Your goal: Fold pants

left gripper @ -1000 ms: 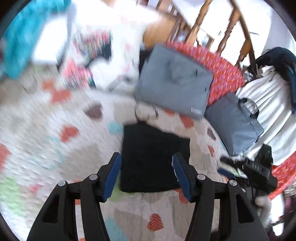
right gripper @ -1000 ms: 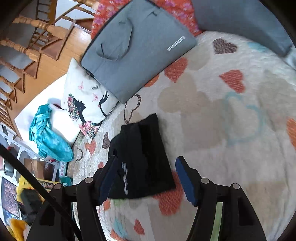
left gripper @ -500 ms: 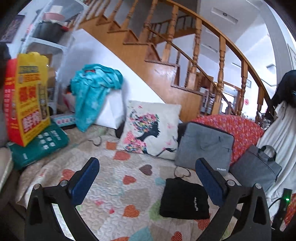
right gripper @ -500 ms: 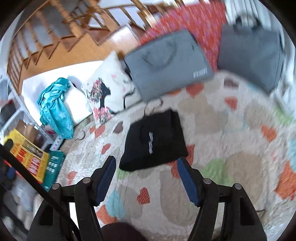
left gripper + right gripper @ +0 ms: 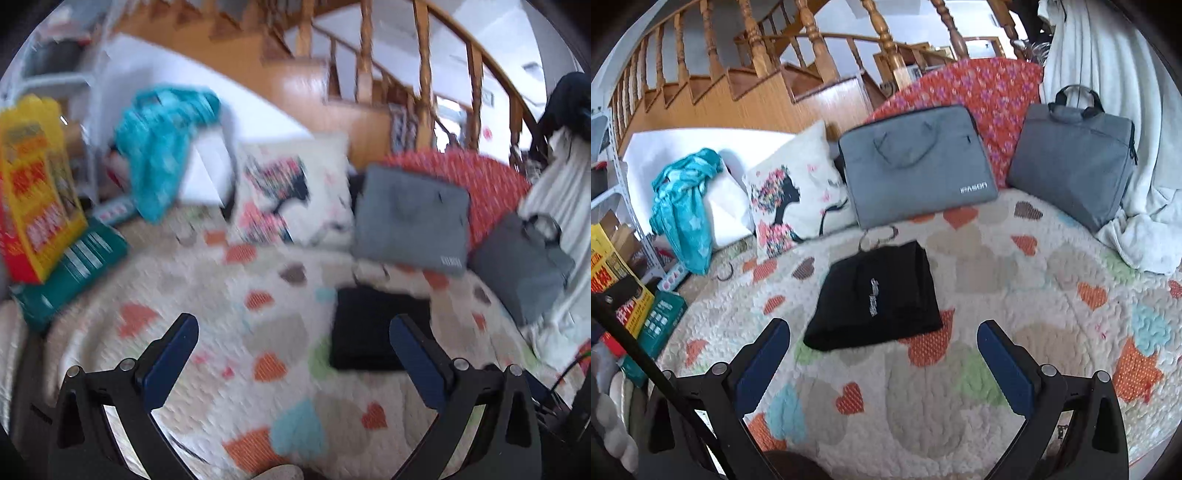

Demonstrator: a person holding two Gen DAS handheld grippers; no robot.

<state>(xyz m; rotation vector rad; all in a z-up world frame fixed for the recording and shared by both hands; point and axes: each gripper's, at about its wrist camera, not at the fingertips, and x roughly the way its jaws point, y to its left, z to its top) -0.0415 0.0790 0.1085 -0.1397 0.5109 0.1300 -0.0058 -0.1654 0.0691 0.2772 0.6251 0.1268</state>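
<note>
The black pants (image 5: 877, 295) lie folded into a compact rectangle on the heart-patterned quilt (image 5: 997, 332), with white lettering on top. In the blurred left wrist view the pants (image 5: 376, 328) sit ahead and to the right, partly behind the right finger. My left gripper (image 5: 293, 349) is open and empty, held above the quilt (image 5: 240, 314). My right gripper (image 5: 882, 354) is open and empty, held back from the pants' near edge.
Two grey laptop bags (image 5: 916, 162) (image 5: 1075, 158) lean on a red cushion (image 5: 990, 88) behind the pants. A white printed pillow (image 5: 790, 199), teal cloth (image 5: 683, 206) and yellow bag (image 5: 613, 273) are at left. A white blanket (image 5: 1108, 110) hangs at right.
Both grippers have pulled back and up from the folded pants and opened wider. The left view tilted up to the staircase, then partly back down. The pants stay put.
</note>
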